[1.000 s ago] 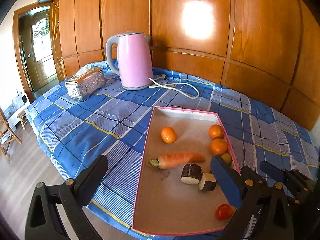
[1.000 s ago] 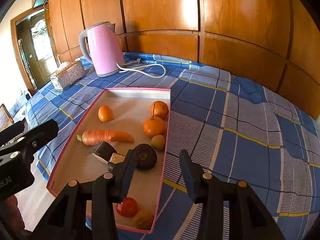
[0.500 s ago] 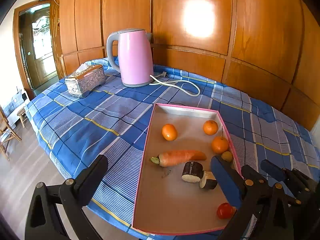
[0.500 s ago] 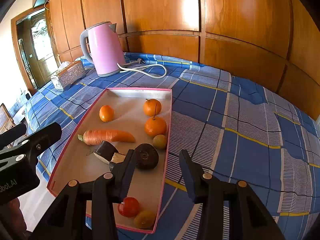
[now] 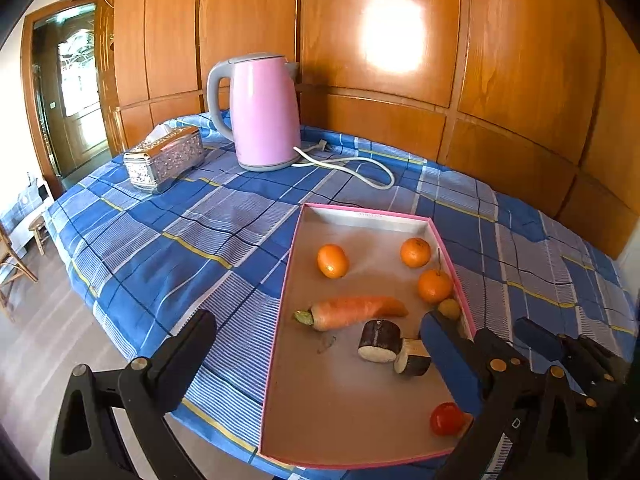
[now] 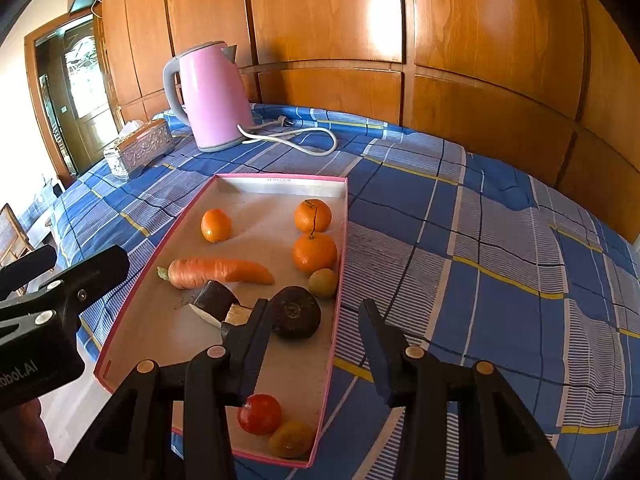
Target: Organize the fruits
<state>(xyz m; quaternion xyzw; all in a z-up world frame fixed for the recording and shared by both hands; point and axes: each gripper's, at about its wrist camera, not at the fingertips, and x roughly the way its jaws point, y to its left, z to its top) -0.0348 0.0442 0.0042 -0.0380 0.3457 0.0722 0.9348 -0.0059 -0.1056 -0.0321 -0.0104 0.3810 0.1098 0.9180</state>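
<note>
oranges [image 6: 314,251]: three, round, glossy | both hand-held grippers [image 6: 312,346]: jaws apart, empty

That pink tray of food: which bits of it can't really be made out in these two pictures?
- Left wrist view: the dark round vegetable is hidden behind the left tool's blue finger.
- Left wrist view: the yellowish fruit at the near corner is hidden by the tool body; the tomato is partly covered.
- Right wrist view: the cut eggplant pieces are partly behind the right tool's finger.
- Both views: the print on the tray's far wall is too small to read.
</note>
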